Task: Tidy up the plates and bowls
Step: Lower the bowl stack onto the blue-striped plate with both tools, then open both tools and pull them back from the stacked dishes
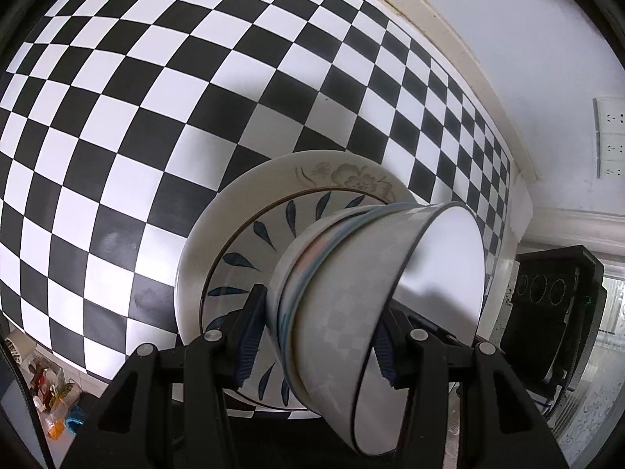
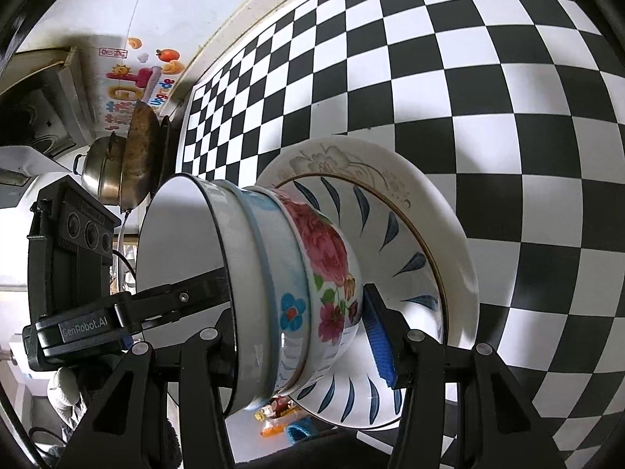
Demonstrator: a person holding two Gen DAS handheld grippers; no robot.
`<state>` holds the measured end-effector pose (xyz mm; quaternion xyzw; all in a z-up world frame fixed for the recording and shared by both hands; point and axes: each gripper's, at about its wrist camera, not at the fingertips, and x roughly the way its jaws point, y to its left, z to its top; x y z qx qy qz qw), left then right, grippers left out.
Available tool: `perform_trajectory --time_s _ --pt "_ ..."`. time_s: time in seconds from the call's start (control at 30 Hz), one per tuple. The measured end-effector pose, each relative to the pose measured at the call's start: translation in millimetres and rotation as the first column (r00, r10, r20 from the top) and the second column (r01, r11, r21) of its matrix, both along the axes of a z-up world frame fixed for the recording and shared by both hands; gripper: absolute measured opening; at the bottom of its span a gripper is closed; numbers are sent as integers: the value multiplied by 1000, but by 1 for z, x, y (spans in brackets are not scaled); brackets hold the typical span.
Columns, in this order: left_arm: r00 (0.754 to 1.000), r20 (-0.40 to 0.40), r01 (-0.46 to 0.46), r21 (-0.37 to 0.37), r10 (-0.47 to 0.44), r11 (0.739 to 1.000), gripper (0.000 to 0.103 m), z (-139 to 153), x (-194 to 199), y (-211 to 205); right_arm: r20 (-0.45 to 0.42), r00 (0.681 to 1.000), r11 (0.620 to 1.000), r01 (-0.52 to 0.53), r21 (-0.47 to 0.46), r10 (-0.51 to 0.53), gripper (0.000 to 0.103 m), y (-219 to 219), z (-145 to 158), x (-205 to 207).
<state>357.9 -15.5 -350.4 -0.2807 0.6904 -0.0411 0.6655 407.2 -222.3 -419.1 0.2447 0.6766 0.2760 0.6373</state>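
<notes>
Bowls [image 2: 297,285], nested in a stack, sit on two stacked plates [image 2: 429,230] over a black-and-white checkered bench [image 1: 117,117]. Left claw [image 1: 316,336] and right claw [image 2: 297,336] each clamp the stack of bowls from opposite sides. Far left in the right wrist view stand metal pots [image 2: 117,172] beside a wall.

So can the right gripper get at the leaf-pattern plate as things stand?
Probably not: the right gripper straddles the nested bowls sitting on the leaf-pattern plate, and the left gripper grips them too.
</notes>
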Motion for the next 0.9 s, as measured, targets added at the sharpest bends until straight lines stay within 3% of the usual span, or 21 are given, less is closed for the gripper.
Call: perform_trajectory --time_s 0.47,0.7,0.9 --pt "1000 -11 5 1 -5 1000 47 -6 1 2 -22 1000 1000 -4 -7 4 53 0 -5 2" --pt "998 45 30 130 -36 991 45 12 -1 2 35 998 996 -40 -85 43 53 1 14 -1" --pt "989 127 39 270 -75 962 47 46 -12 3 145 989 983 5 -182 21 59 -17 55 -6"
